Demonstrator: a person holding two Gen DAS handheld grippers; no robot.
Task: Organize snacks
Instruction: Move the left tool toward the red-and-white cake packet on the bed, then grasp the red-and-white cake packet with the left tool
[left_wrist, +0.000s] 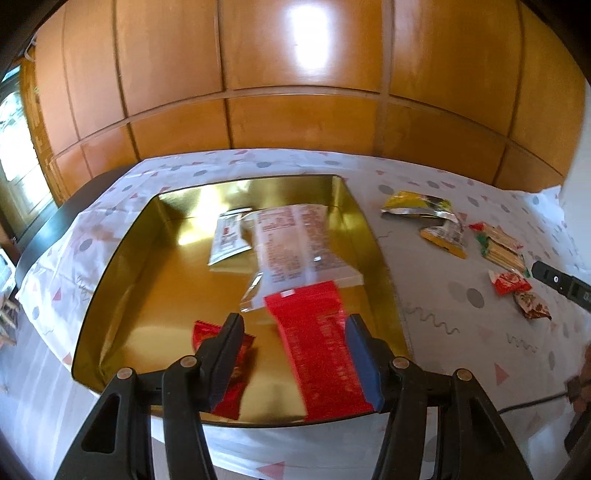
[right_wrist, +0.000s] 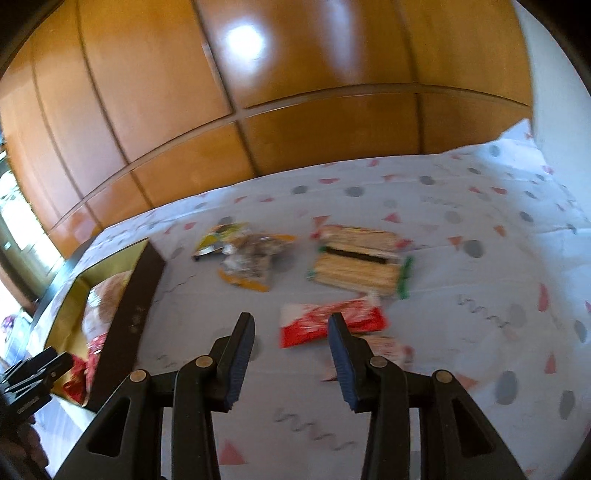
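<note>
Over the bench, we held our right hand-held gripper (right_wrist: 291, 338), jaws apart and empty, just short of the red packet (right_wrist: 314, 325) lying crosswise ahead.

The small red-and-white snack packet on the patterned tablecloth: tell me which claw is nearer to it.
Right. The right claw hovers just short of the red-and-white packet; the left claw is over the gold tin tray, further away.

Left gripper (left_wrist: 295, 334) — angled downward, black fingers parted, blue-edged pad (left_wrist: 364, 363) on one side, nothing pinched between them; right gripper (right_wrist: 291, 334) — likewise tilted down, jaws apart and empty, image smeared with blur.
</note>
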